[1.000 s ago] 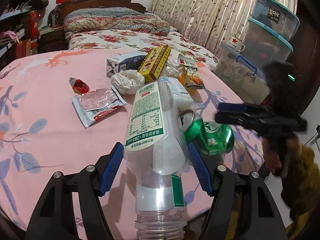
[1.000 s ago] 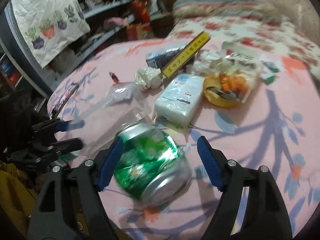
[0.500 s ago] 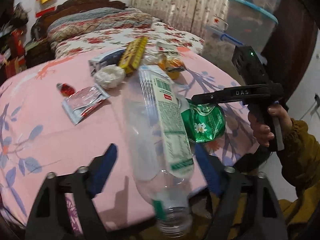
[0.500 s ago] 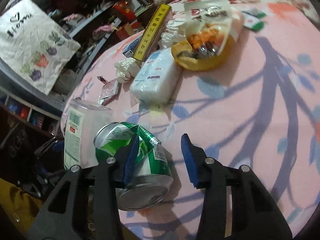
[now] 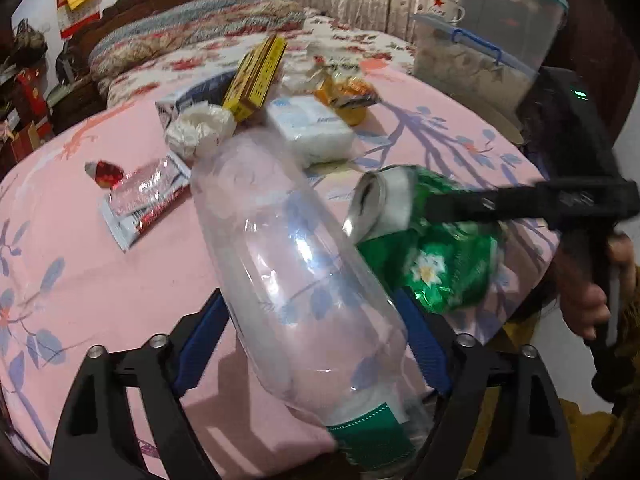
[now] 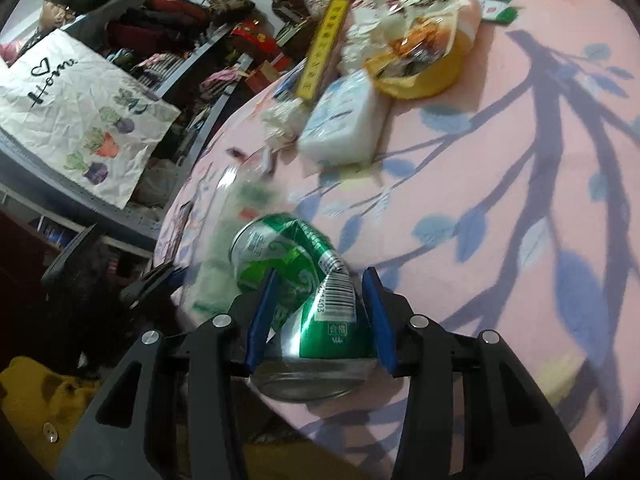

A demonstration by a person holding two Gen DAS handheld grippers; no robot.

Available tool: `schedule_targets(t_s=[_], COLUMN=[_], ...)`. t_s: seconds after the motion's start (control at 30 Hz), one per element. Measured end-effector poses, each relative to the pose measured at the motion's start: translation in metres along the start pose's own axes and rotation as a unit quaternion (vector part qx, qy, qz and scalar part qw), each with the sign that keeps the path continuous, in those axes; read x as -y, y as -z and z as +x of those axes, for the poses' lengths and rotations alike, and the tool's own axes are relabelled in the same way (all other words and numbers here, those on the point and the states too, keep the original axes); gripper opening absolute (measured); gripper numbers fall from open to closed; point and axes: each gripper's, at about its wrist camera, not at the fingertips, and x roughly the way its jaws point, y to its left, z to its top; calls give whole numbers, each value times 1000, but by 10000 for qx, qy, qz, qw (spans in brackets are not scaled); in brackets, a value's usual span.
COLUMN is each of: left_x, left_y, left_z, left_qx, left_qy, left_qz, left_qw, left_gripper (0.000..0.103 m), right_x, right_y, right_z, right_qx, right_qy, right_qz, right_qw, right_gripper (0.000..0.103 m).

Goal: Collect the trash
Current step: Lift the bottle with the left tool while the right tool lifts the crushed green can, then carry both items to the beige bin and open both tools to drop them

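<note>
Right wrist: jaws pinch a dented green can (image 6: 304,280); left's apparently grip a clear plastic bottle (image 5: 296,264).

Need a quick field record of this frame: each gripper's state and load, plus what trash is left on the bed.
left gripper: shut on clear plastic bottle
right gripper: shut on crushed green can
contact: can beside bottle, touching unclear
surface: pink bedspread
left on bed: red snack wrappers, crumpled tissue, yellow box, white tissue pack, orange snack bag
</note>
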Motion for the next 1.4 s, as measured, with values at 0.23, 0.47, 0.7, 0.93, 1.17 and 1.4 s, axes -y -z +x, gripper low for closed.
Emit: schedule_targets(t_s=[0.23,0.47,0.7,0.93,1.17,1.4], left_x=[-5,-16,-35,-1,48,115], left_y=[-2,1,5,-14,-50,-126], left_z=[7,2,-10,-24,-11,45], left_qx=[-34,-25,25,403,398,185], left_qy=[25,33,342,745,1283,1880], left_qz=[-51,-188,-480,5,719,1347], left_qw=[10000,9998,9983,9964,9883,9727], left_gripper=[74,73,70,70,69,68], right_x=[-12,-12,37,96,141,183], right_y=[-1,-9,2,29,55,44], right_z=[9,26,3,-54,-94,-137], right_qx=[-310,-590,-23,1350,2180,2743], right_qy=[57,-447,-1176,-1473,-1558,-1467], right_qz=[-322,-99,1273,2371,2935,3103], right_qw=[9990,9972,9849,9507,9176,8983], right_gripper=[50,35,27,25,24,24])
